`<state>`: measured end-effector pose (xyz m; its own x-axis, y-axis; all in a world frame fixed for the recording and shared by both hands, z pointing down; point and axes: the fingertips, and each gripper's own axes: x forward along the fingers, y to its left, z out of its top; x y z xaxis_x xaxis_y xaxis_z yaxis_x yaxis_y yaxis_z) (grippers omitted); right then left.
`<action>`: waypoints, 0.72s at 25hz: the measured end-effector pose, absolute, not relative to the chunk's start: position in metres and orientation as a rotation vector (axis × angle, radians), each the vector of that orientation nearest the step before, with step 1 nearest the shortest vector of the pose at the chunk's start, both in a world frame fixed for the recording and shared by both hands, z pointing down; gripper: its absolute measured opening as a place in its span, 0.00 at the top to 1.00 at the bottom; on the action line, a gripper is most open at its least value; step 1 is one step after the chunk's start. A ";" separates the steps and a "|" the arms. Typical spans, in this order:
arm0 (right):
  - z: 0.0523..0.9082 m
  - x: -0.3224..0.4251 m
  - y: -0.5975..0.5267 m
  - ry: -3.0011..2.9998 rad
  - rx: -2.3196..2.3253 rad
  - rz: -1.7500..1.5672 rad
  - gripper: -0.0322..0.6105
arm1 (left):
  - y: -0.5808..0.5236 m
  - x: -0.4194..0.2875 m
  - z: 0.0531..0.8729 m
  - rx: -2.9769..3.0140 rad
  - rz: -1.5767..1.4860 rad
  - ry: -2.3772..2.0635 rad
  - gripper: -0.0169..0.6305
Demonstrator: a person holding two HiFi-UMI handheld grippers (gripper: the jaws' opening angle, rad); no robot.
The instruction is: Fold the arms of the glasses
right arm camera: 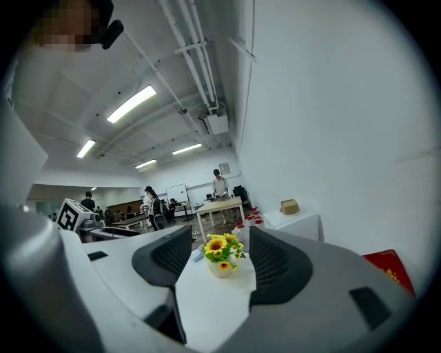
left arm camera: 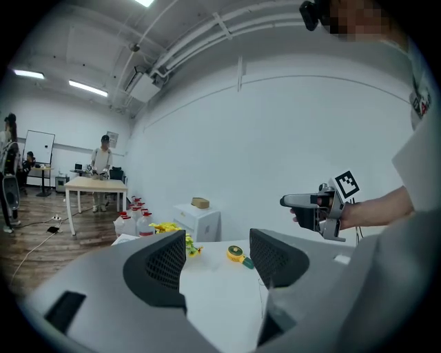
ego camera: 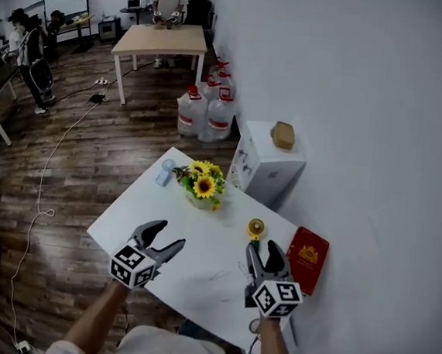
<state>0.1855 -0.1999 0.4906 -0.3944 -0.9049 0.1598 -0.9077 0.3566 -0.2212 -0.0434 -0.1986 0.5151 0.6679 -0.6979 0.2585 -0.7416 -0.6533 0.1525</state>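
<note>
Jaws of your left gripper (ego camera: 169,235) stand spread, a tape measure (left arm camera: 236,254) beyond their gap. Your right gripper (ego camera: 265,249) gapes too, sunflowers (right arm camera: 222,249) well ahead between its jaws.

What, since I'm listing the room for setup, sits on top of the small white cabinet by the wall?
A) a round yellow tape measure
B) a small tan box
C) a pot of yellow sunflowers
B: the head view shows the small tan box resting on top of the small white cabinet.
</note>
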 end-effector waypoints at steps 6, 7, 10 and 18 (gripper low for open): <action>0.503 0.205 -0.235 -2.606 1.663 0.470 0.59 | -0.224 -0.026 0.524 2.607 0.267 -1.192 0.54; 0.506 0.208 -0.239 -2.605 1.661 0.478 0.59 | -0.228 -0.023 0.526 2.605 0.271 -1.188 0.54; 0.510 0.215 -0.253 -2.601 1.657 0.494 0.59 | -0.241 -0.014 0.531 2.607 0.283 -1.166 0.54; 0.559 0.232 -0.268 -2.576 1.540 0.648 0.63 | -0.262 0.002 0.549 2.602 0.311 -1.116 0.54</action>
<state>0.2321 -0.2681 0.5590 -0.4949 -0.8256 0.2710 -0.8556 0.4086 -0.3178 0.0025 -0.2620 0.5486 0.6760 -0.6693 0.3084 -0.7324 -0.6565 0.1807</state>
